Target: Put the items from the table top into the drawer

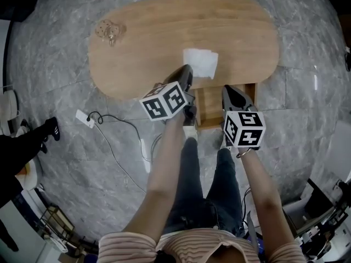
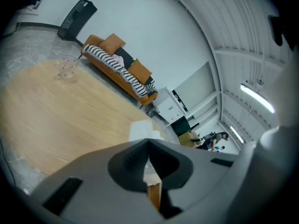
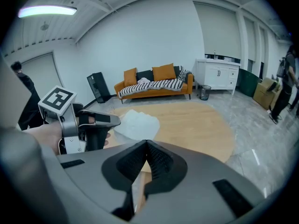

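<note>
Well, left gripper (image 1: 186, 73) and right gripper (image 1: 229, 90) closed, empty — white cloth (image 1: 201, 62) easily knocked past drawer (image 1: 211, 106) if rushed.

The oval light-wood surface (image 1: 164, 37) before you had a smooth, matt finish with a fine, straight grain. The wooden drawer (image 1: 211, 106) looked much the same, a shade darker. The crumpled white sheet (image 1: 200, 62) looked soft and matt; you couldn't have told cloth from paper. The small clear glass vessel (image 1: 109, 30) gleamed. The grey marbled stone floor (image 1: 55, 75) was polished and threw back light. Your left tool (image 2: 148, 146) and right tool (image 3: 145, 146) were smooth, matt grey plastic with ribbed black pads (image 2: 134, 159). Their marker cubes (image 1: 164, 102) bore flat black-and-white print.
</note>
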The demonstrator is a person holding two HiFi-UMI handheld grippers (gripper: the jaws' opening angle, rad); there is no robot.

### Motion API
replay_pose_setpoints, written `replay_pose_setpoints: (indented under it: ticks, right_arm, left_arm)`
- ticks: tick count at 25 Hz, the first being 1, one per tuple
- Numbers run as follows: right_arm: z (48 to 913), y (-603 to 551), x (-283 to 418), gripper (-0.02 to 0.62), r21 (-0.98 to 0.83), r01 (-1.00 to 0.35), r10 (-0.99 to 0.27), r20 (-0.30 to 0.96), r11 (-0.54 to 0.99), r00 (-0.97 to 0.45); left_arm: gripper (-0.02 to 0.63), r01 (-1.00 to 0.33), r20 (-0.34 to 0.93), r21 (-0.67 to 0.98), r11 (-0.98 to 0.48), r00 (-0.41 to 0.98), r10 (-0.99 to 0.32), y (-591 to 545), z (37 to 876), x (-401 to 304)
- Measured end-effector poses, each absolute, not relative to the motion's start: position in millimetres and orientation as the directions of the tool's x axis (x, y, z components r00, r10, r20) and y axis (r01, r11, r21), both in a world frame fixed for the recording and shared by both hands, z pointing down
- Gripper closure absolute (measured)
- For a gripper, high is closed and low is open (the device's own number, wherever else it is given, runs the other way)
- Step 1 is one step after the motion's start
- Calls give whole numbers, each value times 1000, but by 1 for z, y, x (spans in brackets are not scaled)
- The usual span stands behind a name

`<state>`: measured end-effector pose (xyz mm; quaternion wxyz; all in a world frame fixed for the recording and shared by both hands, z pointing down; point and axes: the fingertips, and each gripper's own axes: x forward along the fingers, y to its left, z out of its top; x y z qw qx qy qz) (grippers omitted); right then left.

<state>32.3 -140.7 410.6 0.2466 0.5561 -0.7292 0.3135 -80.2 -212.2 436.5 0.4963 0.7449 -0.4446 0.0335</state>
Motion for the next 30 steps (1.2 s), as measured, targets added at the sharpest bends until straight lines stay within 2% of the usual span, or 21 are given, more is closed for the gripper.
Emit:
replay_pose_setpoints:
  ticks: [6,14,30]
  right_arm:
    - [431,-120,62,588,-194,-971,-638,732,139,-238]
    - [443,-99,104,588,-198,-970,-620,747,140,-242]
    - [491,-40,151,587,-194,-947,-544,781,254,-306]
  left_arm:
    - [592,-675,476,729,-113,619,-625,-199,437,-50]
    - [592,-650,489,759,-35,605,-628,-161,451,-14]
    - [592,-653,548,752,94,539,-639,-72,509,36]
